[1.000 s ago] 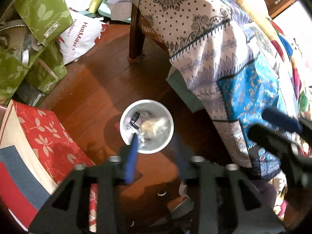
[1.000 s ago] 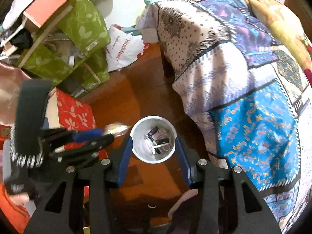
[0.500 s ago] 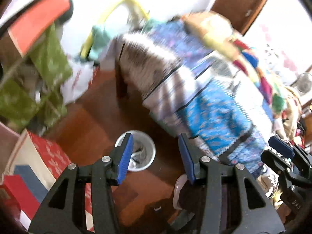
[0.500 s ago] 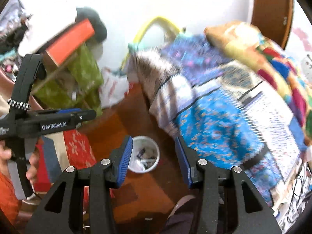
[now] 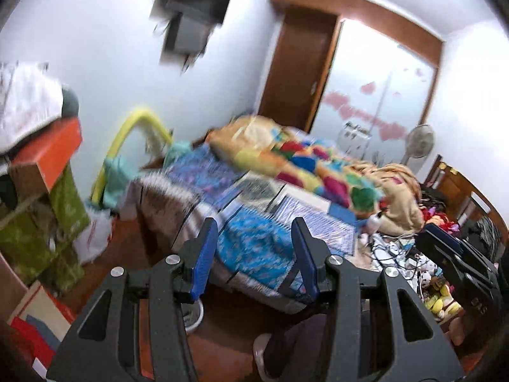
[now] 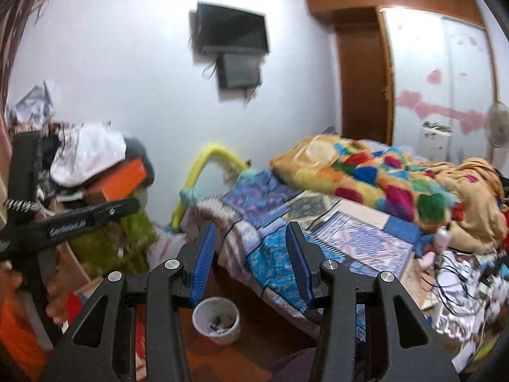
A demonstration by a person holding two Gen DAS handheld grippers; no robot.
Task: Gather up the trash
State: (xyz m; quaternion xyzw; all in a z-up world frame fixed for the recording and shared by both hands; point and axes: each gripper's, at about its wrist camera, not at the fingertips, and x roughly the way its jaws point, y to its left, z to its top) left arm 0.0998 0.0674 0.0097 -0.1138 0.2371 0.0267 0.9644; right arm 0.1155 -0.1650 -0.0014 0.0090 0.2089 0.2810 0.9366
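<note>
The white trash bin (image 6: 216, 320) is standing on the floor at the bottom centre of the right wrist view, with some scraps already lying inside — so part of the collecting looks done. Both claws, left claw (image 5: 254, 254) and right claw (image 6: 249, 259), are standing half open and carrying nothing, pointing slightly downward over the patterned bed (image 6: 350, 242), where clutter is waiting at the lower right.
</note>
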